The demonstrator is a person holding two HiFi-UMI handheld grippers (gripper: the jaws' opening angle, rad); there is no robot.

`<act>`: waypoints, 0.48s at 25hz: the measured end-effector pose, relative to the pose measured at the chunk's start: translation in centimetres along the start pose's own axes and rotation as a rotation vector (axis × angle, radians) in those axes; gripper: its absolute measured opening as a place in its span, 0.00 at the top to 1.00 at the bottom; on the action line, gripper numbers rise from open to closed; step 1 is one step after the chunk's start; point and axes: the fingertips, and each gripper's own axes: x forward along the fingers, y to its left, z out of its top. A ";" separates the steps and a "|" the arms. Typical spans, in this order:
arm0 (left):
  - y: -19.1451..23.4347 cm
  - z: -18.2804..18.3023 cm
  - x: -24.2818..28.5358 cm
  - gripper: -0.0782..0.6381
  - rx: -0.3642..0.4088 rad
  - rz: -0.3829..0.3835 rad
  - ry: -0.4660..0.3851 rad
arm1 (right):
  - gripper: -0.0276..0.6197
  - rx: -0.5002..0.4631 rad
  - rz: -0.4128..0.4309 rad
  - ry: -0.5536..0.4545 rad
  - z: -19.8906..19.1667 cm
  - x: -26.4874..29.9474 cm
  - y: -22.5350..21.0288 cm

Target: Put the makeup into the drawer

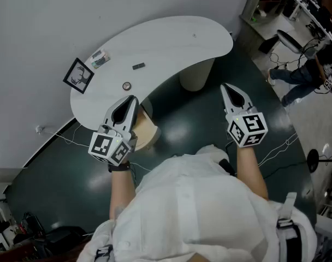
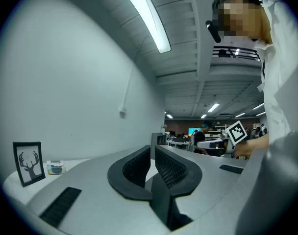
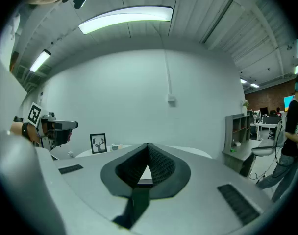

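Lying on the white table [image 1: 171, 37], the makeup is in three pieces: a pale case [image 1: 100, 58] beside the framed deer picture [image 1: 78, 75], its long axis along the wall-side edge, a dark flat bar [image 1: 138, 66] and a round compact [image 1: 126, 85]. Both claws, the left gripper [image 1: 132, 99] and the right gripper [image 1: 225, 86], are closed on nothing and point toward the table.

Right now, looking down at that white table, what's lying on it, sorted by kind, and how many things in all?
Framed deer picture: 1
Small pale case: 1
Dark flat stick: 1
Small round disc: 1
Total: 4
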 end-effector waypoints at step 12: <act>0.6 -0.4 0.4 0.83 -0.011 -0.005 0.015 | 0.94 -0.001 -0.026 0.001 0.1 -0.1 -0.9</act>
